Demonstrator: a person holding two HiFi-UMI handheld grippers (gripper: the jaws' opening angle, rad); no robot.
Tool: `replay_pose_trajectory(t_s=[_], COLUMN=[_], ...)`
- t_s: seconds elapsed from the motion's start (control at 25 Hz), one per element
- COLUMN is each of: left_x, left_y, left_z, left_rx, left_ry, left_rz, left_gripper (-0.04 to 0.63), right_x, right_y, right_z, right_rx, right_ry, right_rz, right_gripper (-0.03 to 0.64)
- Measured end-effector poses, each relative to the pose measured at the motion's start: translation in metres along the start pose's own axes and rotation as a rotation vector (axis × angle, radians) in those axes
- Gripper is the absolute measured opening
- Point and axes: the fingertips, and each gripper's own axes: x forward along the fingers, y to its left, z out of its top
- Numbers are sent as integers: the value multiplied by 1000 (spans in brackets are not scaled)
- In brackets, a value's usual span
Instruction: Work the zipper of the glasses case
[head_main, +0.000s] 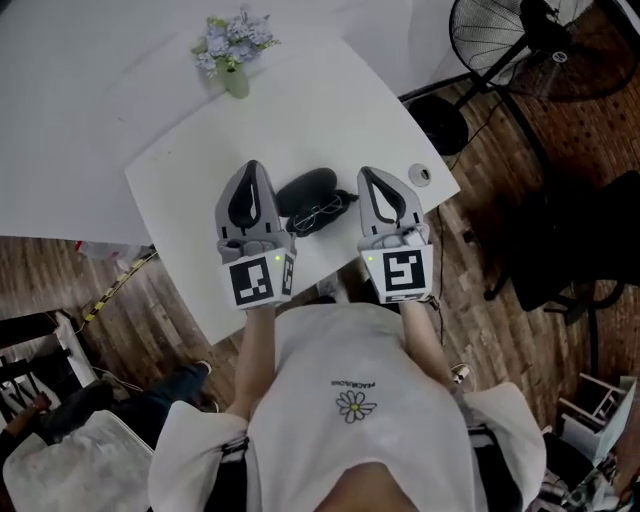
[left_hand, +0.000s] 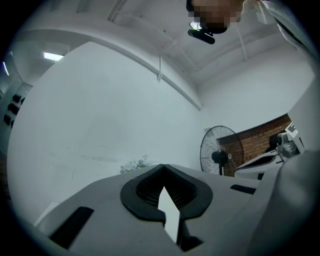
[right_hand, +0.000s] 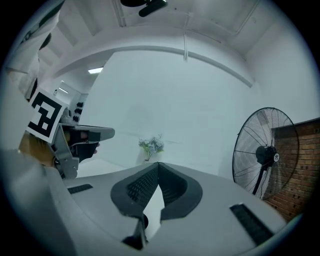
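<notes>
A black glasses case (head_main: 306, 188) lies on the white table (head_main: 300, 100), and a pair of dark-framed glasses (head_main: 321, 214) rests against its near side. My left gripper (head_main: 252, 168) hovers just left of the case, its jaws shut with nothing in them. Just right of the glasses, my right gripper (head_main: 366, 174) is also shut and empty. In the left gripper view the left gripper (left_hand: 163, 167) has its tips meeting. The right gripper view shows the right gripper (right_hand: 158, 164) the same way. Neither gripper view shows the case.
A small vase of pale flowers (head_main: 233, 50) stands at the table's far side. A small round thing (head_main: 420, 174) sits near the right corner. A standing fan (head_main: 505, 40) and a black chair (head_main: 590, 240) are on the wooden floor to the right.
</notes>
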Motion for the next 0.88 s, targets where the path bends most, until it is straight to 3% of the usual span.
replay_pose_trajectory(t_s=[0.56, 0.72, 0.88], left_x=[-10, -13, -14], left_y=[24, 19, 8], left_z=[-11, -15, -27], left_rx=[63, 62, 118], left_ry=[58, 68, 120], left_rz=[316, 363, 361], left_gripper=[14, 14, 14], right_x=[60, 66, 69], right_y=[6, 8, 5], right_z=[8, 2, -3], right_rx=[7, 16, 32], right_ry=[-93, -88, -85], right_rz=[324, 392, 429], right_gripper=[8, 8, 8])
